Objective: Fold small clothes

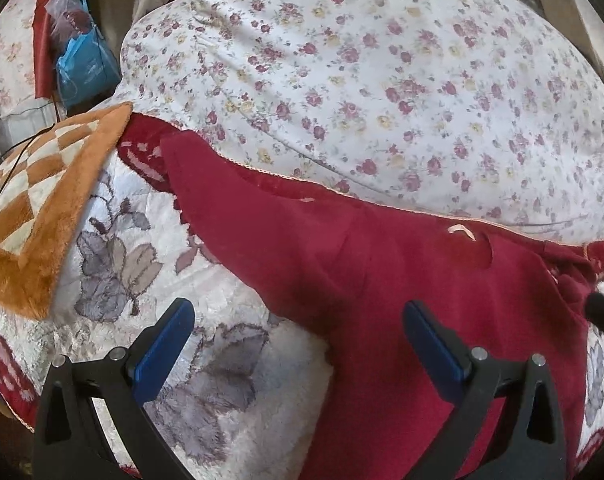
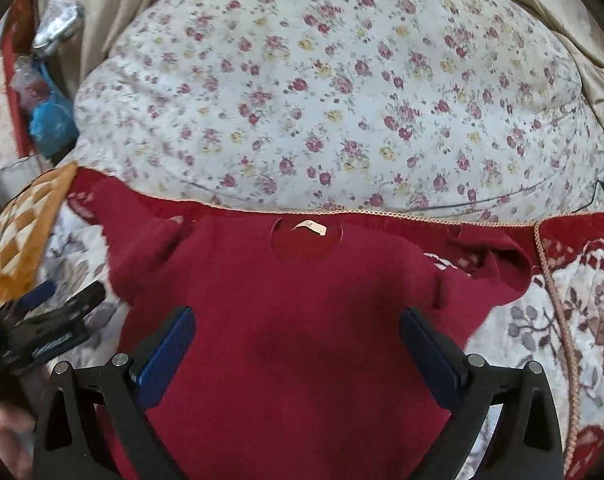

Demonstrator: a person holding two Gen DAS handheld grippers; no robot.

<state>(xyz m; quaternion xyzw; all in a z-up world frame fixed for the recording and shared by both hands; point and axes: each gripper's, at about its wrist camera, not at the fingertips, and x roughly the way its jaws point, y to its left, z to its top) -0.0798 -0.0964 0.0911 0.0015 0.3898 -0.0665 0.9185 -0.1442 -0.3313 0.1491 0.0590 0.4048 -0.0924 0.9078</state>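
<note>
Red shirt flat on blanket

surface: plush floral blanket | on it: red shirt (spread flat), orange checkered cushion

Red shirt: matt knit cloth under the right gripper, whose frame is matt black plastic with smooth blue pads. Blanket beneath: shaggy plush. Floral quilt ahead: smooth, thin cotton-like cloth.
</note>
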